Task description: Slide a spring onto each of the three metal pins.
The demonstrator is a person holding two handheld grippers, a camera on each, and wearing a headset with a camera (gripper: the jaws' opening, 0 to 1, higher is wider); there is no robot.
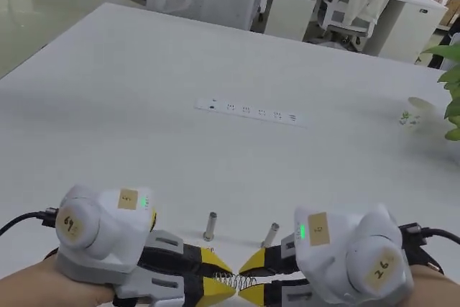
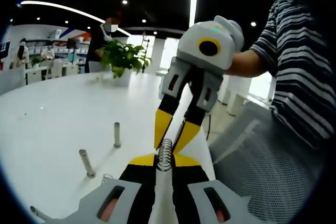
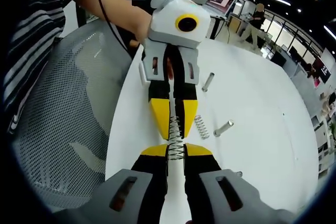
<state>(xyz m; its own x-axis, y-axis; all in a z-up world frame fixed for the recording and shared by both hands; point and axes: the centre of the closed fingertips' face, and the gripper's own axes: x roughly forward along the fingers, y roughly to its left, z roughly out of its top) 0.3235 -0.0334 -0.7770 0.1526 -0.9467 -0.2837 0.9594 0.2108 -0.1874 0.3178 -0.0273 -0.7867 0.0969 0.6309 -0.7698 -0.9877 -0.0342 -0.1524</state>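
Head view: gripping one spring [image 1: 236,281] by its two ends at the near edge of the bench [image 1: 144,91], with left claw [image 1: 219,287] and right claw [image 1: 251,278] both clamping shut on it, tip to tip. Standing just beyond, left pin [image 1: 210,226] and right pin [image 1: 270,235], both bare, so probably readying the first spring for threading. Next calling for letting go with one claw, lining the free end over a pin top and sliding down. Lying loose near the pins, second spring [image 3: 201,127]. Barely making out the third pin [image 2: 35,212], cut off at the edge
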